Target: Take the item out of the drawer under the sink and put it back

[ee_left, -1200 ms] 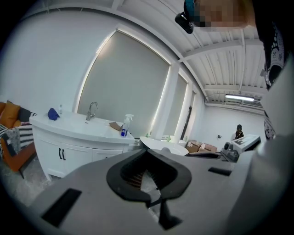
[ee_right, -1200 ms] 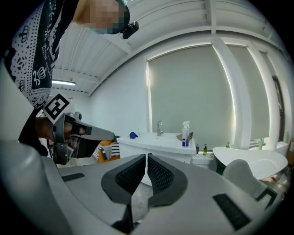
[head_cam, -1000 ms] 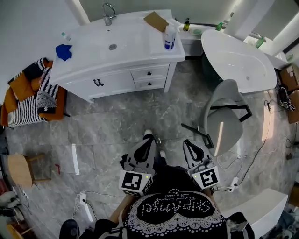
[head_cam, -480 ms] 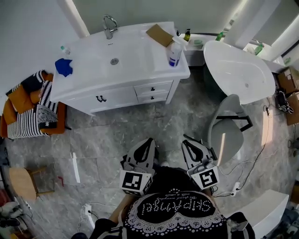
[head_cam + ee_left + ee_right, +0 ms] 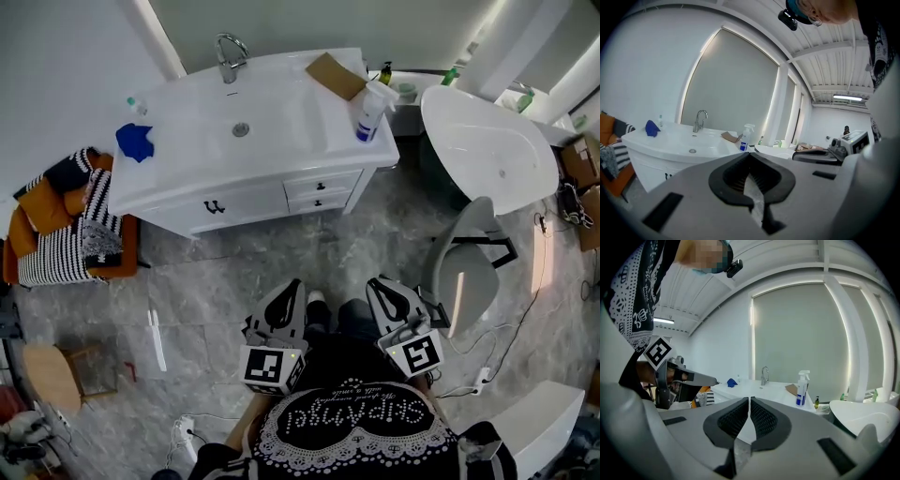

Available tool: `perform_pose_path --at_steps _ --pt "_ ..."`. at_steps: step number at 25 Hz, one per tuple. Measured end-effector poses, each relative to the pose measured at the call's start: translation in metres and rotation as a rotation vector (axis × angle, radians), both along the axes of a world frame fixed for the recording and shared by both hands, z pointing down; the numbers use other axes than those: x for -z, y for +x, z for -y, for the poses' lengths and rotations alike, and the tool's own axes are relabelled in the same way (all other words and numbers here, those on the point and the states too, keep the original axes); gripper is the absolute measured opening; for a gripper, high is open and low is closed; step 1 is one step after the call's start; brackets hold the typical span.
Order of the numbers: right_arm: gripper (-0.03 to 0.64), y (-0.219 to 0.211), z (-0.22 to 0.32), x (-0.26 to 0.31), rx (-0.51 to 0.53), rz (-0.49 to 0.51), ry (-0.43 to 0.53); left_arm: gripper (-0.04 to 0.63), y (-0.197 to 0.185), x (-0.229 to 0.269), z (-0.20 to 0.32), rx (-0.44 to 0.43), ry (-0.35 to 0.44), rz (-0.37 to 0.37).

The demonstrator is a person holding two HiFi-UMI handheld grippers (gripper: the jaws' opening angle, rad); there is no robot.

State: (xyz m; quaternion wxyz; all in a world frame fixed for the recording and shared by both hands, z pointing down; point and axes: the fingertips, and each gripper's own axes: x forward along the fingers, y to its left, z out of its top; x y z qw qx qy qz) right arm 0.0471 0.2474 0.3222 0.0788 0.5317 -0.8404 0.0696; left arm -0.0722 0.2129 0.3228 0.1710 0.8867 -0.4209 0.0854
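Since the earlier frame, the vanity had drawn nearer in the head view as both claws were carried toward it.

- Near: left claw (image 5: 296,287), jaws together, empty; right claw (image 5: 377,285), likewise closed on nothing.
- Beyond, well apart: drawers (image 5: 322,186) under the sink (image 5: 211,122), both shut; item inside unseen.
- Far: worktop (image 5: 314,117) bore a blue cloth (image 5: 136,142) at left and a spray bottle (image 5: 368,105) at right.

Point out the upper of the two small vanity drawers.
The upper drawer, directly beneath the countertop; the lower drawer sits under it.
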Motion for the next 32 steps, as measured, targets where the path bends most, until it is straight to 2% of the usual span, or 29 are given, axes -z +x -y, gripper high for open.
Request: perform_pose_path --at_steps 18,32 --pt "0.026 -0.035 0.03 -0.005 0.118 -0.009 -0.023 0.005 -0.046 -0.009 0.012 0.144 -0.043 -0.013" --pt "0.025 -0.003 0.065 -0.02 0.089 0.003 -0.082 0.005 -0.008 -0.022 0.049 0.105 -0.098 -0.02"
